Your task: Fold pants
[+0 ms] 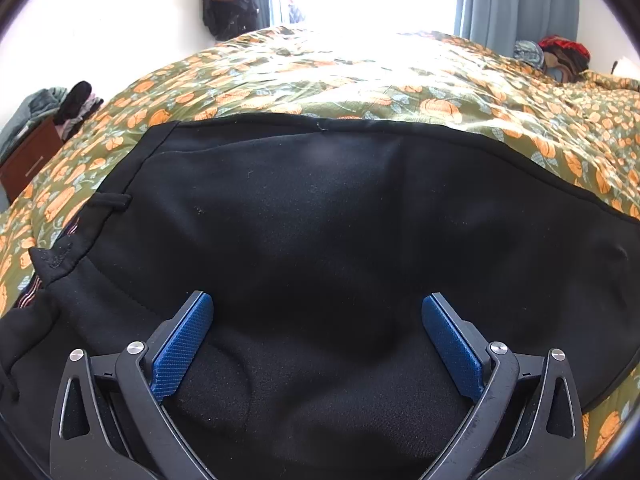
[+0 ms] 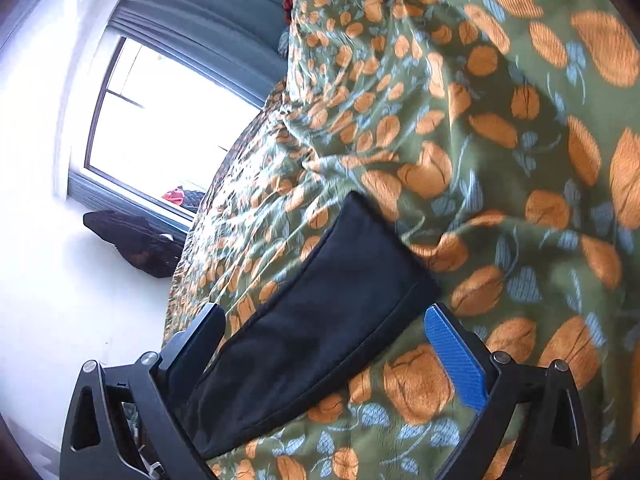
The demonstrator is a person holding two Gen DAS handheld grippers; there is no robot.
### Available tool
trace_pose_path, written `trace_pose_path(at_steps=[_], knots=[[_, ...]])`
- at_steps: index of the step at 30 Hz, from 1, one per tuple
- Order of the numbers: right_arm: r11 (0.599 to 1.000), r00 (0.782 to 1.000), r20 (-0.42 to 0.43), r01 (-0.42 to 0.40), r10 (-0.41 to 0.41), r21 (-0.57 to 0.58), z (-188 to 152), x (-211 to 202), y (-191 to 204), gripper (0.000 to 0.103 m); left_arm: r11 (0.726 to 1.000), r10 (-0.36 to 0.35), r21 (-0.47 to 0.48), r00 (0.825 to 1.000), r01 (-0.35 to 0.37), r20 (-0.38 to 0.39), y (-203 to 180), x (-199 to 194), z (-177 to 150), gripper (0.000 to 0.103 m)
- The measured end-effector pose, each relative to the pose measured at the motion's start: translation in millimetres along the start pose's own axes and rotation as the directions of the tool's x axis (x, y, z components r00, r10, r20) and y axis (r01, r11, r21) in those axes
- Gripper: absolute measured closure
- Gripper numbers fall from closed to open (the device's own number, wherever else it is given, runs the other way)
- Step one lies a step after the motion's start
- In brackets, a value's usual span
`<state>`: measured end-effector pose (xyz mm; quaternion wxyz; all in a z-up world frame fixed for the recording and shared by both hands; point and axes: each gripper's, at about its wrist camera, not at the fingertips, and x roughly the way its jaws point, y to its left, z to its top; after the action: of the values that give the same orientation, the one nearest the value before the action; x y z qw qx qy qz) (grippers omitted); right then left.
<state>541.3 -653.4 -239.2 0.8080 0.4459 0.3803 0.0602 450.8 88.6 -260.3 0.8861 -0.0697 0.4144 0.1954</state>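
Two hand-held grippers are at work over black soft-knit pants that lie spread on a green bedspread printed with orange flowers. Seen from the left wrist, the left gripper hovers low over the broad upper part of the garment, its blue-padded fingers spread wide with nothing between them but the cloth below; whether the tips touch the fabric cannot be told. A belt loop and the waistband edge sit off to the left, so this gripper appears stationed near the waist end, probably to pin or pick that end.

From the right wrist, the right gripper is also spread wide, straddling a narrow black strip of the pants, likely a leg end with its hem, which runs out diagonally between the fingers across the bedspread. Its left finger lies against or just beside the cloth; no pinch is made.

Placed one at each end of the garment, the grippers look set for taking hold and carrying one end over the other. A bright window lies beyond the bed.
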Motion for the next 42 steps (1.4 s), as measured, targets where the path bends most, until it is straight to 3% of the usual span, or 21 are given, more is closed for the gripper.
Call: trace_pose_path(at_steps=[2,4,6,8,9,10,12,14,17,20,23,25,27,28,29,30,32,34,36,39,42], knots=[[1.0,1.0,0.003,0.025,-0.025,0.016,2,14,-6,0.008,1.0,0.003,0.002,1.0,-0.003,-0.001,0,0,0,0.001],[0.999,0.999,0.043,0.015,-0.016,0.029,10,23,-8,0.019,1.0,0.006,0.003,1.0,-0.006,-0.002,-1,0,0,0.001],[0.997,0.994,0.069,0.078,-0.079,0.026,19,34,-8,0.026,1.0,0.008,0.005,1.0,-0.008,-0.002,-1,1,0,0.001],[0.987,0.985,0.068,0.155,-0.158,0.051,23,45,-11,0.042,1.0,0.01,0.006,1.0,-0.01,-0.002,-2,1,0,0.001],[0.98,0.978,0.073,0.194,-0.198,0.054,24,46,-12,0.06,1.0,0.01,0.006,1.0,-0.01,-0.002,-2,2,0,0.001],[0.973,0.969,0.088,0.229,-0.231,0.032,24,42,-9,0.073,1.0,0.01,0.006,1.0,-0.01,-0.002,-2,2,0,0.001],[0.972,0.97,0.126,0.218,-0.207,-0.085,19,34,14,0.078,1.0,0.012,0.007,1.0,-0.012,-0.002,-2,2,-1,0.001],[0.955,0.986,0.107,0.152,-0.128,-0.254,2,22,52,0.079,1.0,0.014,0.008,1.0,-0.014,-0.003,-2,3,-1,0.001],[0.862,1.0,0.01,0.007,-0.002,-0.506,-54,-15,112,0.08,1.0,0.023,0.013,1.0,-0.023,-0.006,-4,3,-1,0.001],[0.757,0.994,-0.086,-0.107,0.068,-0.644,-128,-66,147,0.08,0.999,0.034,0.02,0.999,-0.034,-0.01,-6,4,0,0.001],[0.728,0.989,-0.138,-0.136,0.058,-0.671,-194,-115,136,0.08,0.999,0.046,0.029,0.999,-0.045,-0.014,-7,4,0,0.001],[0.75,0.992,-0.121,-0.059,-0.029,-0.659,-222,-136,109,0.08,0.998,0.057,0.036,0.998,-0.056,-0.018,-9,4,1,0.001],[0.785,0.977,-0.058,0.129,-0.206,-0.605,-234,-148,69,0.079,0.997,0.068,0.043,0.997,-0.067,-0.025,-10,4,2,0.001],[0.802,0.948,-0.025,0.254,-0.317,-0.54,-232,-152,45,0.071,0.996,0.074,0.046,0.997,-0.073,-0.031,-11,4,3,0.001],[0.797,0.903,0.007,0.384,-0.43,-0.466,-228,-157,24,0.063,0.996,0.081,0.047,0.996,-0.079,-0.039,-12,4,4,0.0],[0.799,0.868,0.031,0.47,-0.496,-0.375,-223,-166,7,0.054,0.995,0.089,0.048,0.995,-0.087,-0.049,-12,4,5,0.0],[0.827,0.861,0.118,0.509,-0.496,-0.24,-212,-193,-5,0.047,0.993,0.11,0.051,0.991,-0.106,-0.076,-14,1,9,0.0],[0.798,0.818,0.228,0.57,-0.528,-0.197,-212,-208,6,0.026,0.989,0.133,0.071,0.985,-0.126,-0.113,-18,-9,13,0.001],[0.795,0.83,0.262,0.551,-0.492,-0.253,-223,-208,30,0.026,0.99,0.122,0.083,0.986,-0.113,-0.115,-21,-29,10,0.001],[0.781,0.873,0.233,0.488,-0.429,-0.391,-259,-184,75,0.026,0.993,-0.008,0.118,0.996,0.018,-0.083,-29,-79,-10,0.001],[0.755,0.924,0.156,0.376,-0.349,-0.537,-307,-146,122,0.026,0.968,-0.128,0.205,0.988,0.144,-0.088,-42,-129,-49,0.001]])
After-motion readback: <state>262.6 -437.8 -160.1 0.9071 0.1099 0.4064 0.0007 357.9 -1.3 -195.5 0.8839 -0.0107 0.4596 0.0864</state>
